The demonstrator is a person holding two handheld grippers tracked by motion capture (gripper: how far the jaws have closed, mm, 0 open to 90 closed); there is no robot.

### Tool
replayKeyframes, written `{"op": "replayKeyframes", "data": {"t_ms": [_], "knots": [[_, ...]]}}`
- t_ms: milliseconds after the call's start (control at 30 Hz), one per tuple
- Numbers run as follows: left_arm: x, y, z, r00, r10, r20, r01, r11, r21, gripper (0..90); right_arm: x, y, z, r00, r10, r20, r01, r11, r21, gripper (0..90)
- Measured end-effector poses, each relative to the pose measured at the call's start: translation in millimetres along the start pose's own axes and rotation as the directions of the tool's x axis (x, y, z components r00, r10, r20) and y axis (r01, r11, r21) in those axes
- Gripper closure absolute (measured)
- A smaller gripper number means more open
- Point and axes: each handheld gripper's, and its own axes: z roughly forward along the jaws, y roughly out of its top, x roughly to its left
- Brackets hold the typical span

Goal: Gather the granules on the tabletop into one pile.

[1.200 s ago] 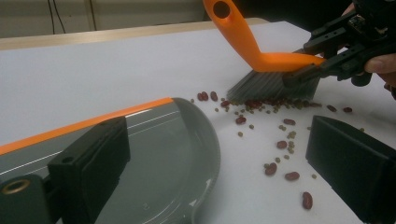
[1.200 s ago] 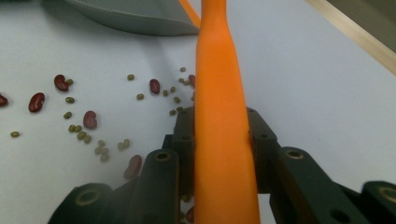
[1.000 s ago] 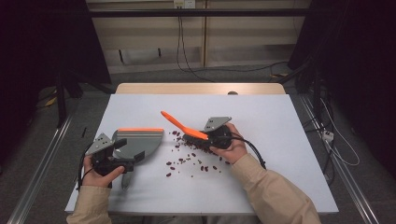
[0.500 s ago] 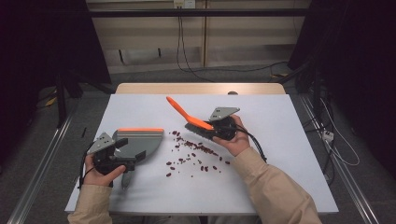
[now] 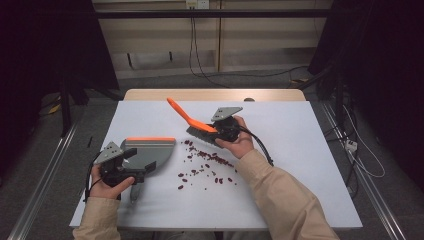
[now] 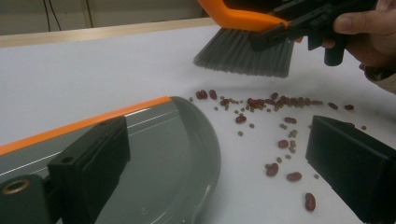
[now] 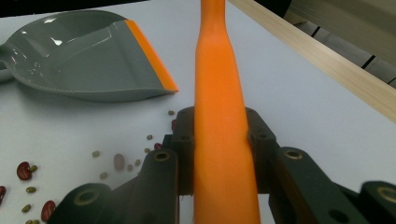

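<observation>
A grey dustpan with an orange lip lies on the white table at the left. My left gripper sits at its rear, jaws wide apart around the pan's back edge; the right jaw stands off it over bare table. My right gripper is shut on the orange handle of a hand brush. Its grey bristles hang just above the far side of scattered red and green beans. The dustpan faces the beans.
A wooden strip runs along the table's far edge. Cables trail from both grippers and along the floor behind. Bare white table lies to the right of the right forearm.
My right gripper has carried the brush toward the far side of the table, behind the beans, with the handle tipped more upright. The left gripper and dustpan have not moved.
</observation>
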Motion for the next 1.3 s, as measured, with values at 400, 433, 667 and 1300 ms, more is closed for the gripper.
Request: {"op": "replayKeyframes", "data": {"t_ms": [400,433,667,1300], "knots": [[3.0,-1.8,-1.7,0.9999,-0.011,-0.009,0.011,0.9999,-0.001,6.2,-13.3,4.9,38.7,0.9979,-0.063,-0.010,0.064,0.997,0.050,71.1],[3.6,-1.7,-2.4,0.9999,-0.013,-0.011,0.013,0.9999,-0.003,6.2,-13.8,3.6,42.1,0.9969,-0.078,-0.010,0.079,0.995,0.063,71.1],[7.1,-2.7,-6.2,0.9994,-0.021,-0.029,0.021,0.9998,-0.005,6.2,-7.1,3.1,40.8,0.9853,-0.138,-0.101,0.145,0.987,0.071,71.1],[5.6,-2.7,-6.8,0.9992,-0.018,-0.036,0.018,0.9998,-0.005,6.3,24.7,-10.0,7.0,0.9567,-0.225,-0.184,0.246,0.965,0.096,71.1]]}}
